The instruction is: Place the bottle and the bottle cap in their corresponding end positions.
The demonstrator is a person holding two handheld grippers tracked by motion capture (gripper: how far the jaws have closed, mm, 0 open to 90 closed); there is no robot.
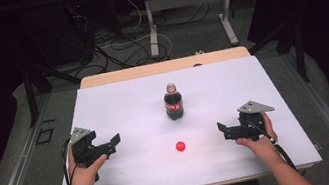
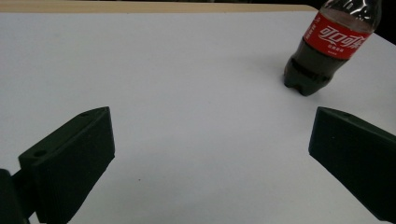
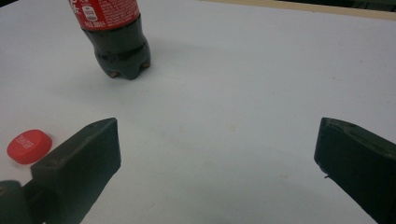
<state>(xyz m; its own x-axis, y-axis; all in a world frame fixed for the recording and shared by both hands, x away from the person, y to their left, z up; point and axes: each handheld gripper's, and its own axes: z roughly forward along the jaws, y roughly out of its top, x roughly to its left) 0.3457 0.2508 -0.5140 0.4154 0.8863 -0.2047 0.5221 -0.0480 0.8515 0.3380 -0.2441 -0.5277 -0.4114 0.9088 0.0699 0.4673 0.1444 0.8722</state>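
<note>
Cola bottle: a small cola bottle (image 1: 173, 102) with a red label stands upright and uncapped near the middle of the white worktop (image 1: 119, 105), a little toward the far side; dark drink fills its lower part.
Bottle cap: the red cap (image 1: 180, 146) lies flat on the worktop just near of the bottle, apart from it, roughly midway between the two claws.
Left claw: the left claw (image 1: 110, 146) sits at the near left of the worktop, held in the person's left hand (image 1: 85, 174), its jaws spread wide with only bare worktop between them; it grips nothing and points toward the centre.
Right claw: the right claw (image 1: 225, 131) sits at the near right, held in the right hand (image 1: 262, 143), jaws likewise wide apart and empty, pointing toward the centre.
Spacing: both claws are well apart from bottle and cap.
Background: cables (image 1: 119, 47) lie on the floor beyond the worktop's far edge.
</note>
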